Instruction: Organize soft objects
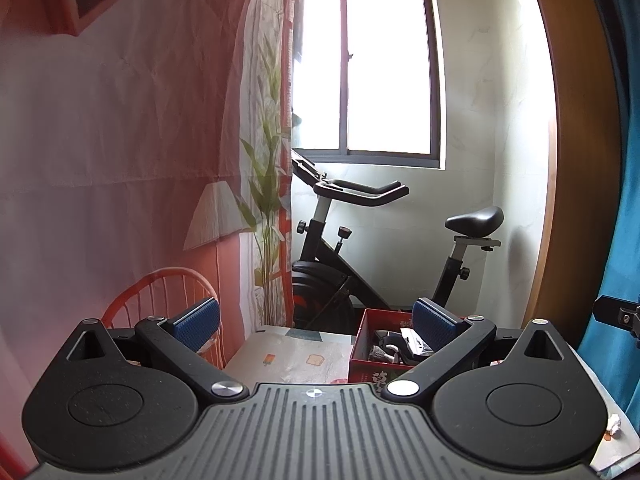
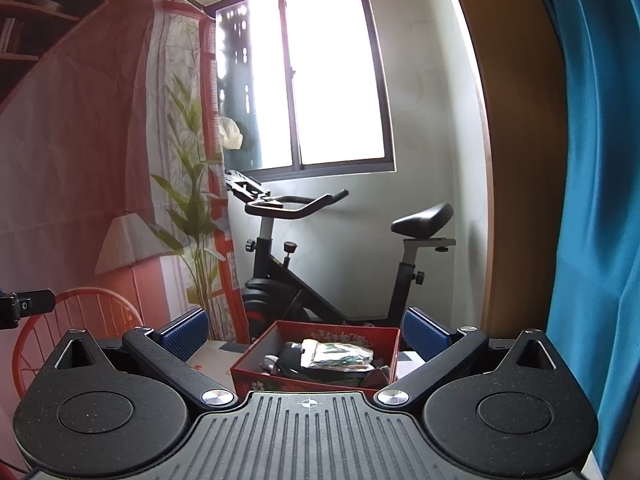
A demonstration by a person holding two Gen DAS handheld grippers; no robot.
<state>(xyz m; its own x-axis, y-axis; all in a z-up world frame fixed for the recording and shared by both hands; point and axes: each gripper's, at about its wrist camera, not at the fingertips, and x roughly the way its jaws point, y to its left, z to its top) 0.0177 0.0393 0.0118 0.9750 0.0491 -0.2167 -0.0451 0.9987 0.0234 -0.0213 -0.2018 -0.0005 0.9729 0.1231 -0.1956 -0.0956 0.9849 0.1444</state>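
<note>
A red cardboard box [image 2: 256, 376] stands on a table straight ahead of my right gripper [image 2: 306, 334]. It holds dark and pale soft items and a clear packet [image 2: 336, 356]. The right gripper is open, raised above the table, with nothing between its blue pads. In the left wrist view the same red box [image 1: 362, 354] lies ahead and right, partly behind the right finger. My left gripper [image 1: 316, 324] is open and empty, also held above the table.
The table [image 1: 288, 356] has a patterned cloth. A black exercise bike [image 2: 340, 248] stands behind it under the window. An orange wire chair [image 2: 80, 316] is at the left, a printed wall hanging behind it. A blue curtain [image 2: 592, 160] hangs on the right.
</note>
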